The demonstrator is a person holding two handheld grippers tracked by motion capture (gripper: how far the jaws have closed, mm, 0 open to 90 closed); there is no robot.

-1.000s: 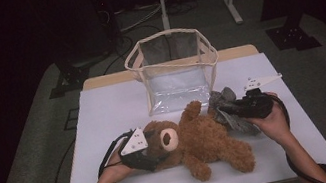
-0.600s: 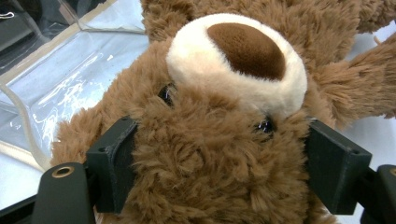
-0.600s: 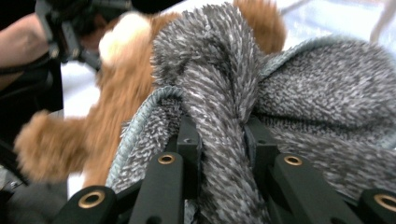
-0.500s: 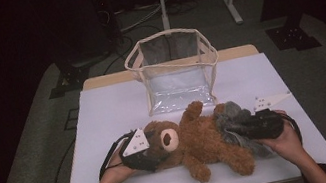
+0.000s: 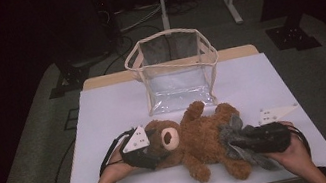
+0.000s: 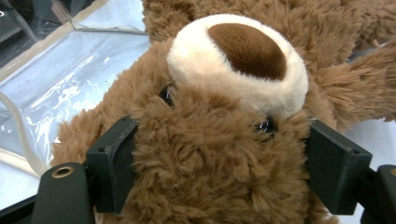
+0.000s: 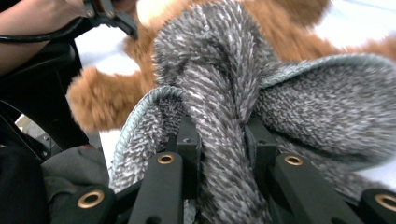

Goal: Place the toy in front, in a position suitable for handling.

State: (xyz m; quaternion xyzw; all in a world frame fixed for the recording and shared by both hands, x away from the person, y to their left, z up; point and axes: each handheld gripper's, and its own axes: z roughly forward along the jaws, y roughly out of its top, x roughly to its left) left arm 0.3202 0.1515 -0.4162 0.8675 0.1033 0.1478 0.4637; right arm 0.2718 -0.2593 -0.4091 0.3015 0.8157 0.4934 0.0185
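A brown teddy bear (image 5: 195,139) lies on its back on the white table (image 5: 112,105), head to the left. My left gripper (image 5: 157,156) holds the head: in the left gripper view the jaws of this gripper (image 6: 219,158) press into the fur on both sides, below the cream muzzle (image 6: 238,60). A grey knitted cloth (image 5: 231,132) rests against the bear's legs, and my right gripper (image 5: 236,142) is shut on it. In the right gripper view a fold of the cloth (image 7: 219,60) runs between that gripper's (image 7: 222,135) jaws, with a brown bear limb (image 7: 102,100) behind.
A clear plastic bag (image 5: 175,71) with a cream rim stands open behind the bear, near the table's far edge. White tabletop stretches left and right of it. The table's front edge is close under both hands.
My right gripper has carried the grey cloth down and toward the front, from beside the bear's upper body to its legs. The left gripper has stayed on the head.
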